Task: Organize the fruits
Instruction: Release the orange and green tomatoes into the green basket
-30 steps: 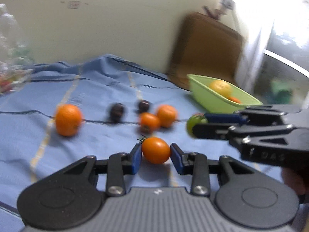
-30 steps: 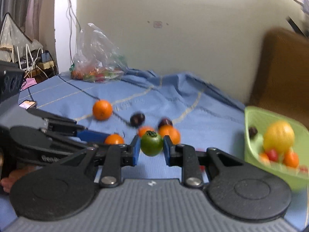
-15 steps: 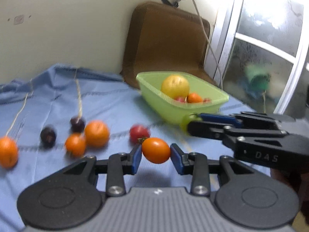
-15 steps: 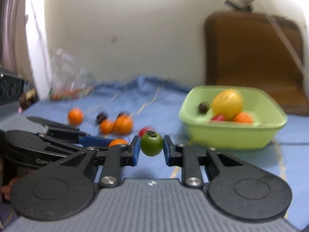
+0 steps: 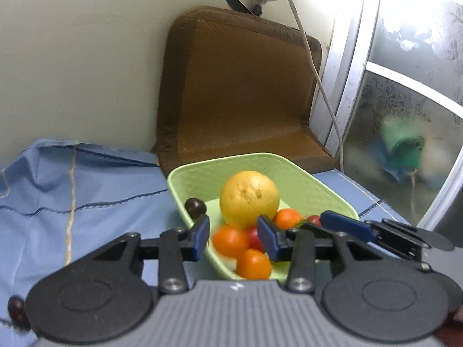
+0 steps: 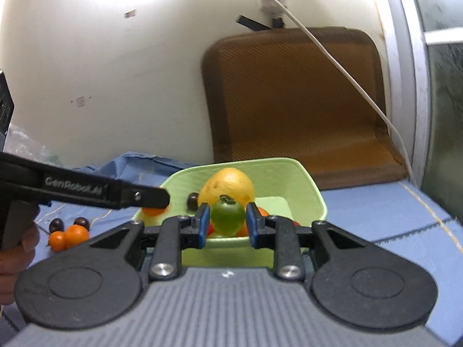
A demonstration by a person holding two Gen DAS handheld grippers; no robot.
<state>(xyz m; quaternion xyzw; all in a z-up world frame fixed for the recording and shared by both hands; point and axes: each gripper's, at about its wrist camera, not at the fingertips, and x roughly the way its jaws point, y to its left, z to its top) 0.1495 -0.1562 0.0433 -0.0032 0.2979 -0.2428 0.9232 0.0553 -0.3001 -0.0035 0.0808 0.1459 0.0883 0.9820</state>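
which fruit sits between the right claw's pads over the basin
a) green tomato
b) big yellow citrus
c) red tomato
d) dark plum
a, the right wrist view shows the green tomato between the right claw pads, which are opening, above the green basin.

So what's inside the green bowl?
Inside the green bowl sit a big yellow fruit, a small dark fruit, some orange fruits and a red one. The grippers hide its near side.
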